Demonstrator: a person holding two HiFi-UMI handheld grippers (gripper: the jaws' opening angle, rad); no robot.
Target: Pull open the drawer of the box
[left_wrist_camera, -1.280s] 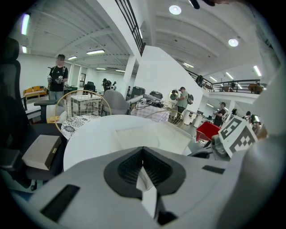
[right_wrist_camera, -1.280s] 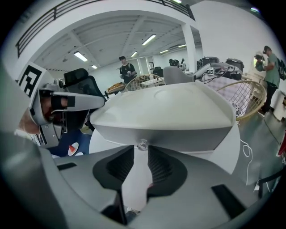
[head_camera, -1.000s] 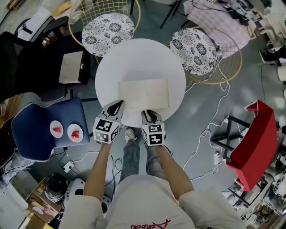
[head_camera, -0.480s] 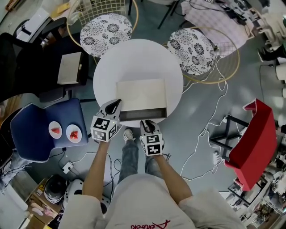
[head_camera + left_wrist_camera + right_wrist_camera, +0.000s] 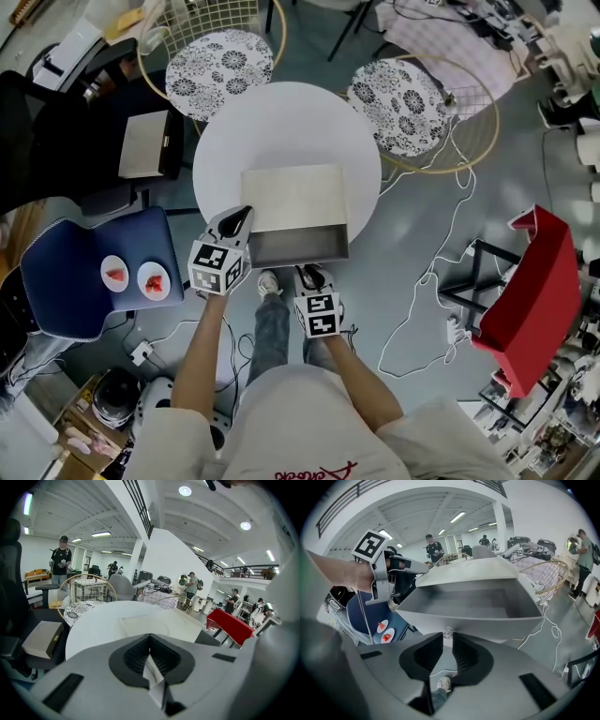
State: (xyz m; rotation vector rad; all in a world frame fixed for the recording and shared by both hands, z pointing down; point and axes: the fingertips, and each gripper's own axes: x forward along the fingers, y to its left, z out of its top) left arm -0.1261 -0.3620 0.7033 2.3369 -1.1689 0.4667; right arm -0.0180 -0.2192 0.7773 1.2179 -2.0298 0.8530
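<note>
Jaws: right gripper (image 5: pixel 448 639) clamps knob (image 5: pixel 448 632) of pulled-out drawer (image 5: pixel 298 248); left gripper (image 5: pixel 242 216) closed, empty, beside box (image 5: pixel 292 192).

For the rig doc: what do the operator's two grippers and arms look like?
The left gripper and right gripper match: light grey moulded bodies, black ribbed jaw pads, each carrying a white cube with black square markers. No cables visible. The person wears a pale short-sleeved T-shirt with red script; forearms are bare.
</note>
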